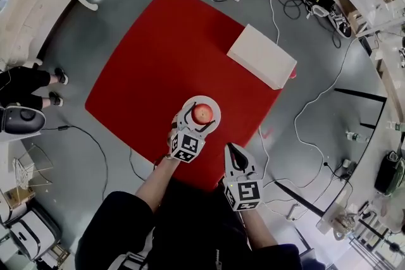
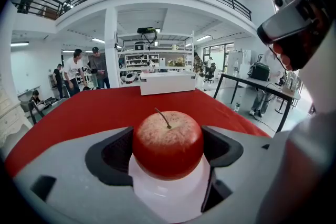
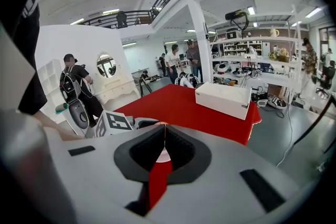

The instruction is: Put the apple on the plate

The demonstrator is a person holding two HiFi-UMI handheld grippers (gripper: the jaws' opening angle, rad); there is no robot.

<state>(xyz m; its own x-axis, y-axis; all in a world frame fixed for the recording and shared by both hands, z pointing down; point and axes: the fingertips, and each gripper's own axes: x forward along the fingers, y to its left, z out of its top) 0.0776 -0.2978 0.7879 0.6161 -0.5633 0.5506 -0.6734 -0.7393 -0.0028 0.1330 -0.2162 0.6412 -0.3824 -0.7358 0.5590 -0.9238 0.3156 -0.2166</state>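
One apple, one plate, one box and two grippers at a red table (image 1: pixel 158 60).
The left gripper (image 1: pixel 197 120) clamps its jaws on the apple (image 1: pixel 202 113), which is red with a pale speckled crown and a thin stem, at the middle of the white plate (image 1: pixel 216 105). The right gripper (image 1: pixel 230 150) has its jaws together, empty. The white box (image 1: pixel 261 55) lies well apart.

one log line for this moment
left hand-held gripper: shut on apple | apple: upright, over white plate | right hand-held gripper: shut, empty

White box (image 1: pixel 261 55) well beyond plate (image 1: pixel 204 98); table (image 1: pixel 145 73) open between, leftward.
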